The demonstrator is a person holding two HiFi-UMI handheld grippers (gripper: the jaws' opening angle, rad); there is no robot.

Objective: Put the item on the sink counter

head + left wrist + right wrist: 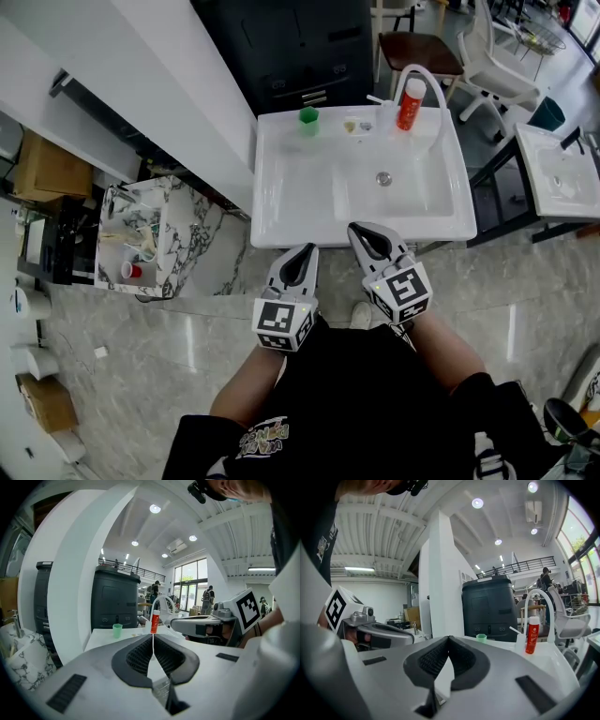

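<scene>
A white sink [281, 202] stands in front of me. On its back counter are a green cup [307, 119], a red bottle [410, 103] and a small white bottle [387, 116] beside the curved white faucet [433, 89]. My left gripper [307, 250] hovers at the sink's near edge, shut, with nothing between its jaws. My right gripper [360, 229] is beside it over the near rim, also shut and empty. In the left gripper view the gripper [153, 641] points at the red bottle [154, 620] and green cup [117, 630]. The right gripper [448, 640] faces the red bottle [531, 640].
A marble-patterned side table [183, 220] with small items stands left of the sink, beside a white partition [159, 84]. A dark cabinet [300, 47] is behind the sink. A white chair [492, 56] and a second basin [562, 178] are at the right. Cardboard boxes [47, 164] sit far left.
</scene>
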